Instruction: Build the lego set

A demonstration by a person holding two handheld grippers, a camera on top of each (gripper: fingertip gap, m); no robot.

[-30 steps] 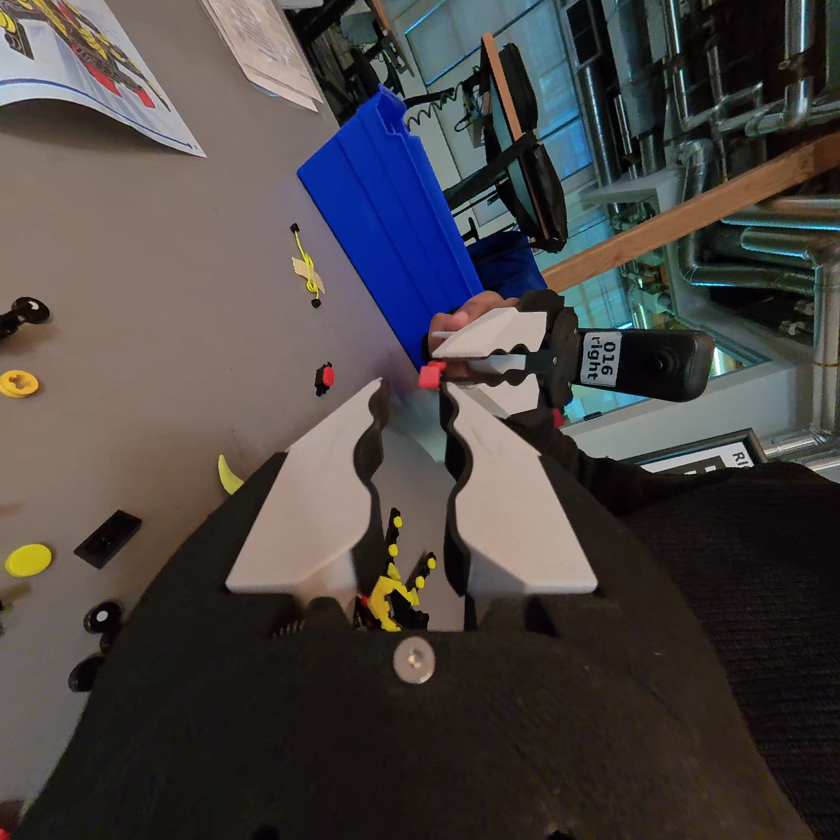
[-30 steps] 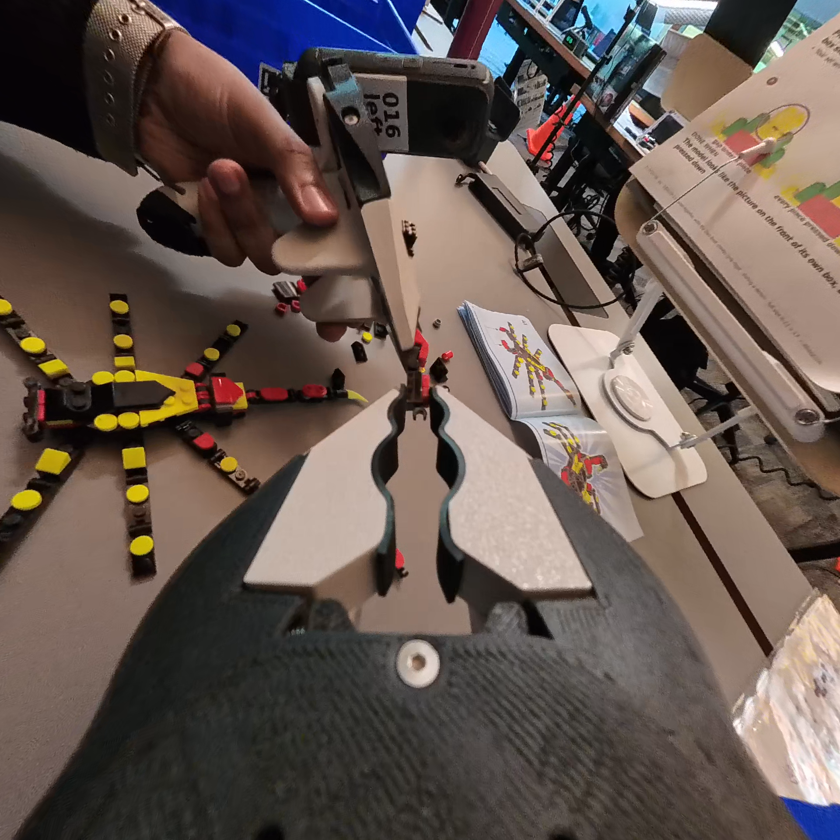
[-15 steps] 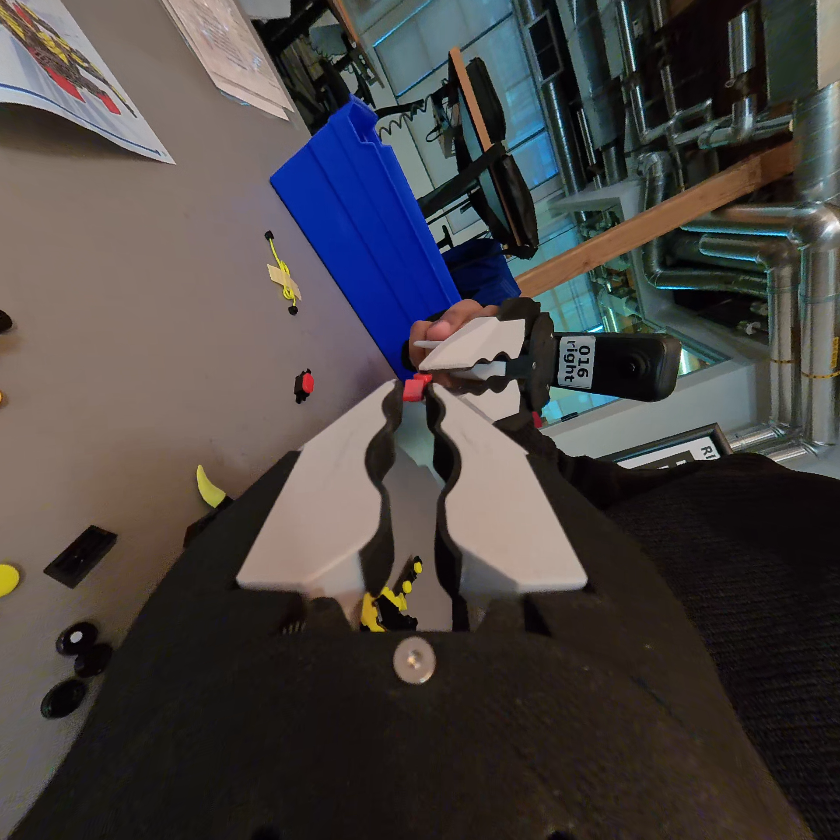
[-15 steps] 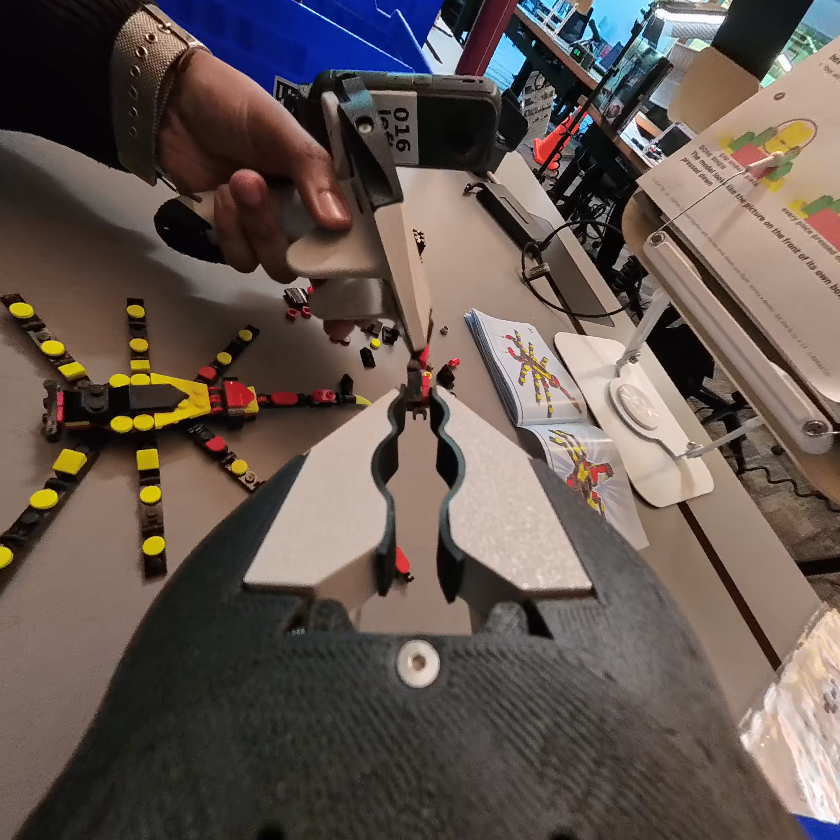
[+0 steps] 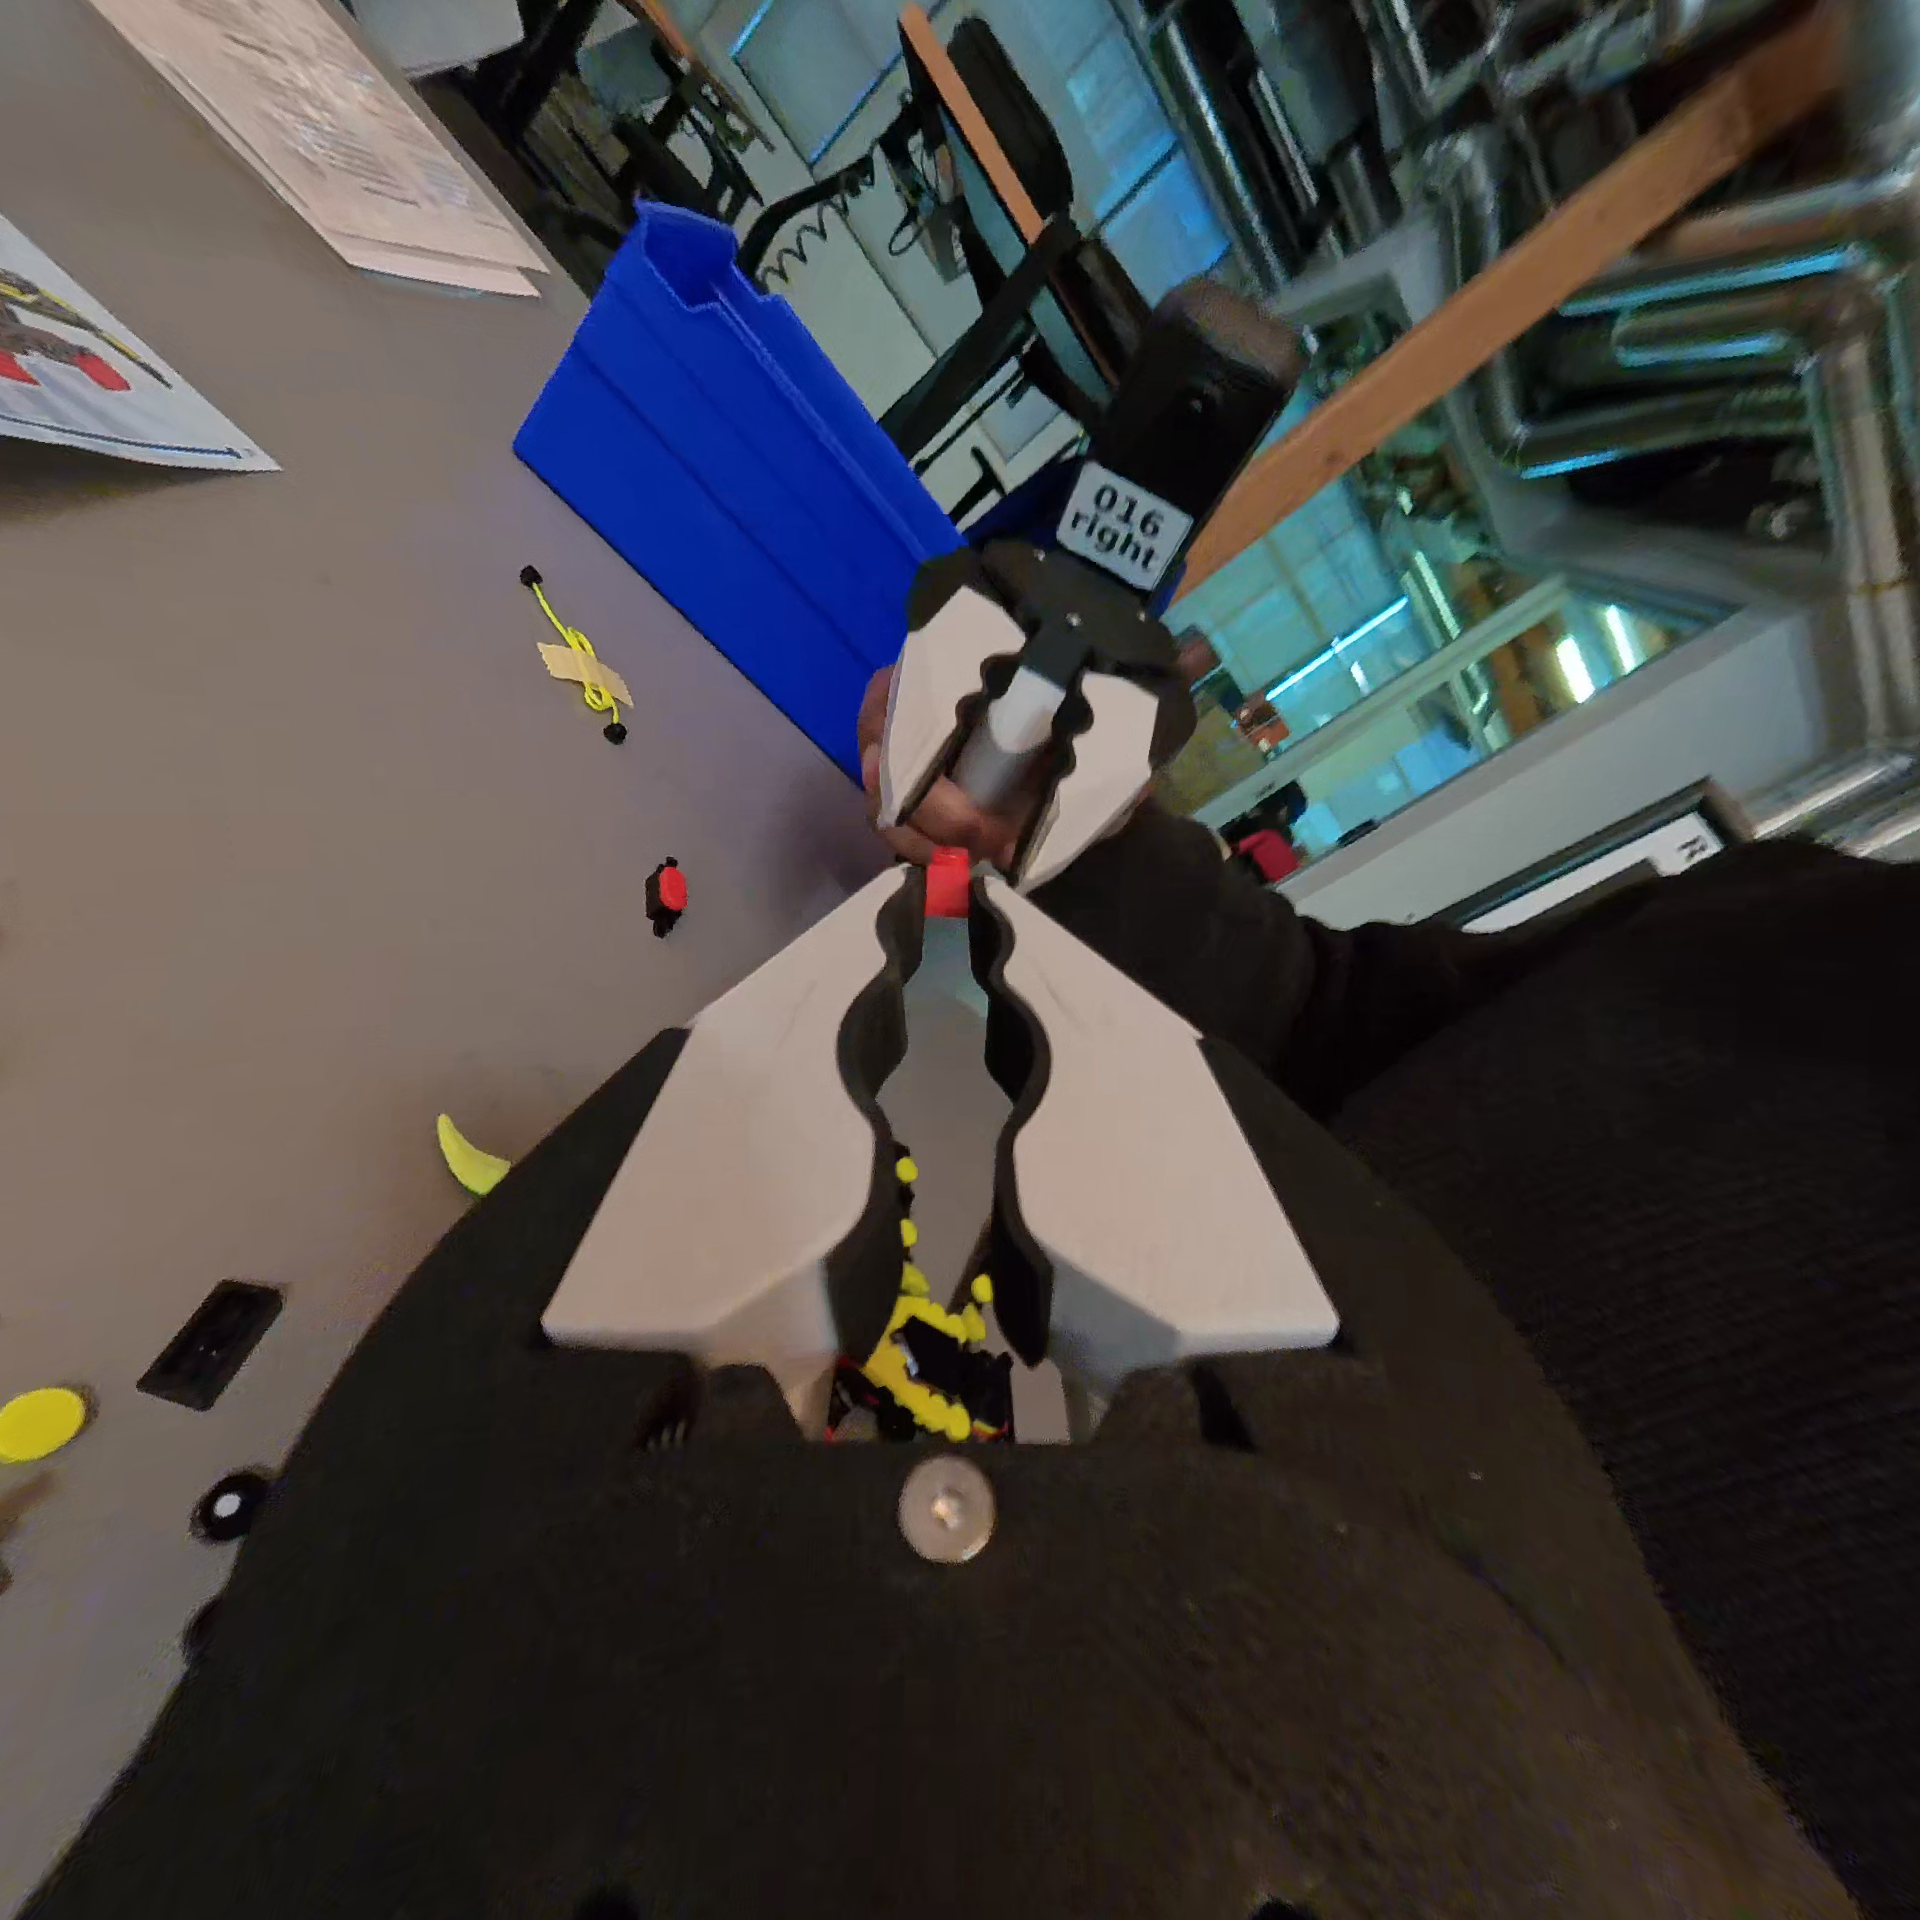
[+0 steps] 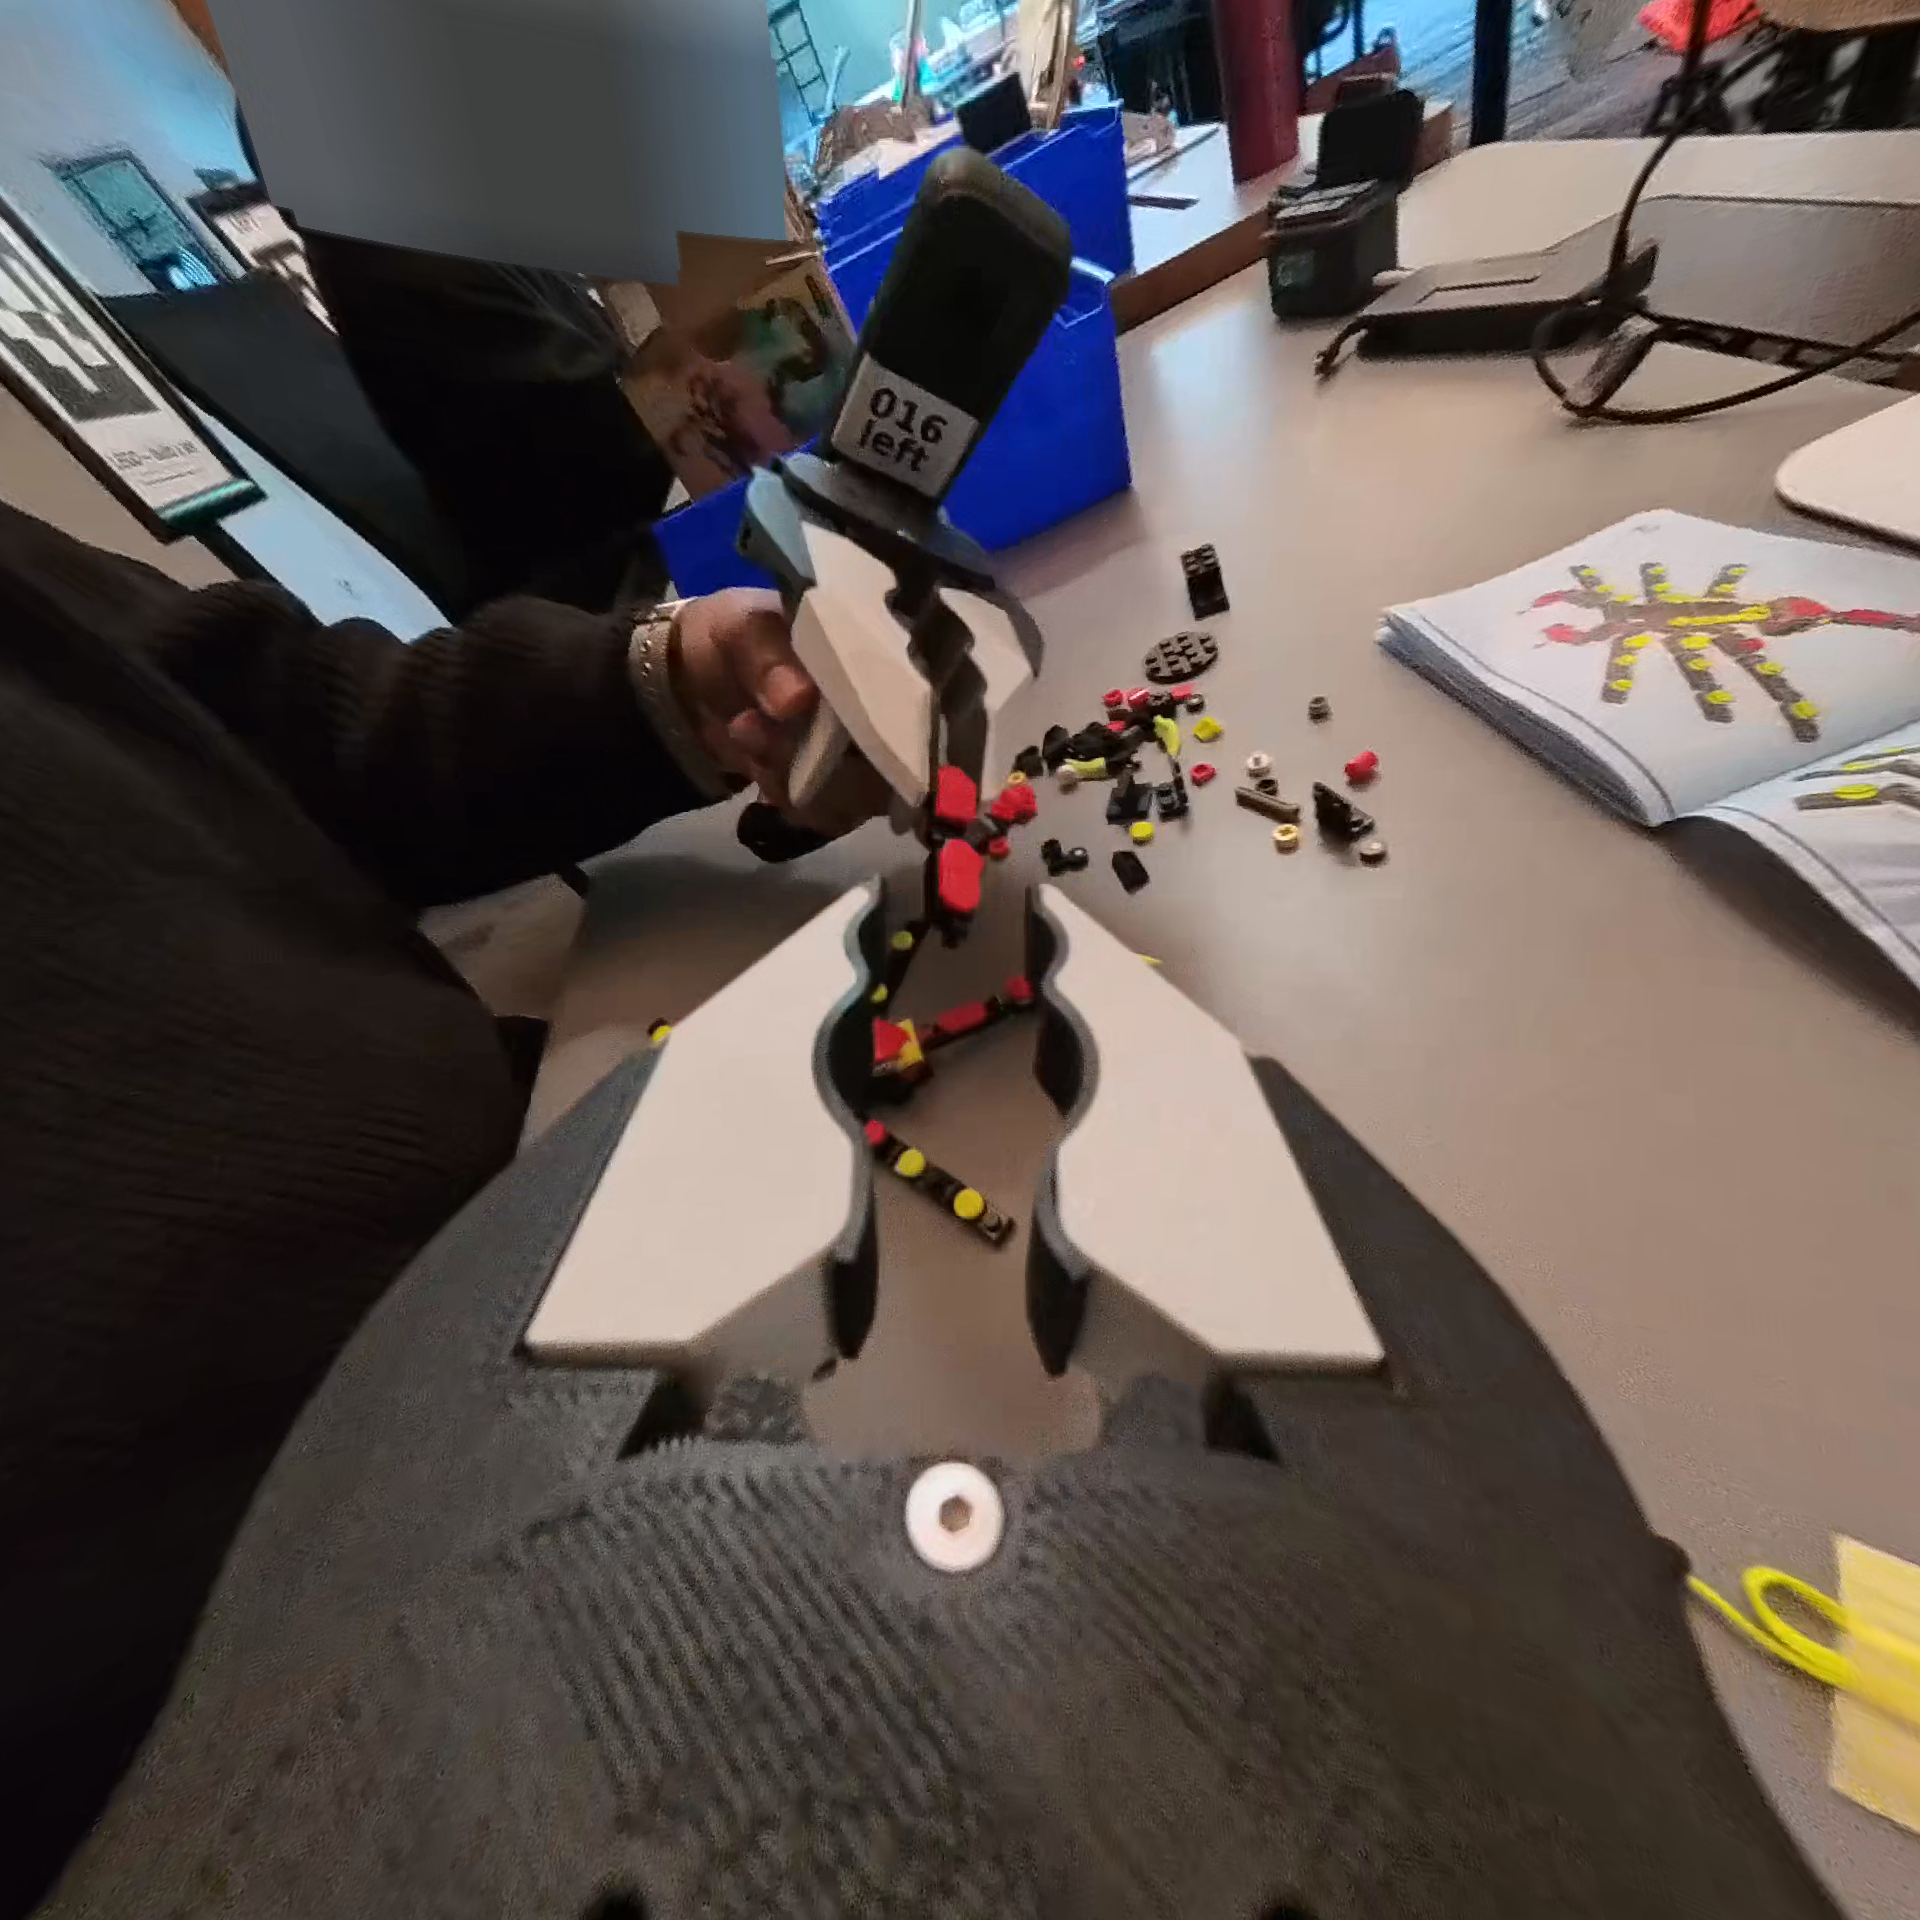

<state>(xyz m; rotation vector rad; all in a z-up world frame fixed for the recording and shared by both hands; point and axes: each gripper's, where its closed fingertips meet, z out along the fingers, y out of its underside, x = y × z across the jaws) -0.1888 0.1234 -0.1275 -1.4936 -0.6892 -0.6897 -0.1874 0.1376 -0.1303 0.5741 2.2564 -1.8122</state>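
My left gripper [image 5: 943, 883] is shut on a small red lego piece [image 5: 945, 902], held above the grey table. In the right wrist view the left gripper [image 6: 928, 816] holds a red and black jointed strand [image 6: 954, 868] by its top end. The strand hangs toward the black, yellow and red lego model [image 6: 896, 1044] on the table. I cannot tell if the strand joins the model. My right gripper [image 6: 958, 899] is open and empty, with its fingertips on either side of the strand's lower part. It faces the left gripper tip to tip in the left wrist view [image 5: 966, 821]. Part of the model [image 5: 925, 1351] shows between the left fingers.
A pile of loose lego pieces [image 6: 1143, 758] lies beyond the grippers, and an open instruction booklet [image 6: 1662, 665] lies at the right. A blue bin [image 5: 727, 457] stands at the table's edge. A black plate [image 5: 208, 1345], a yellow round tile [image 5: 36, 1423] and a taped yellow string [image 5: 582, 665] lie nearby. The tips of both grippers are at nearly the same place.
My right gripper has opened and let go of the piece that both grippers held, and it has swung round to face the left one. The left gripper stays shut on the piece.
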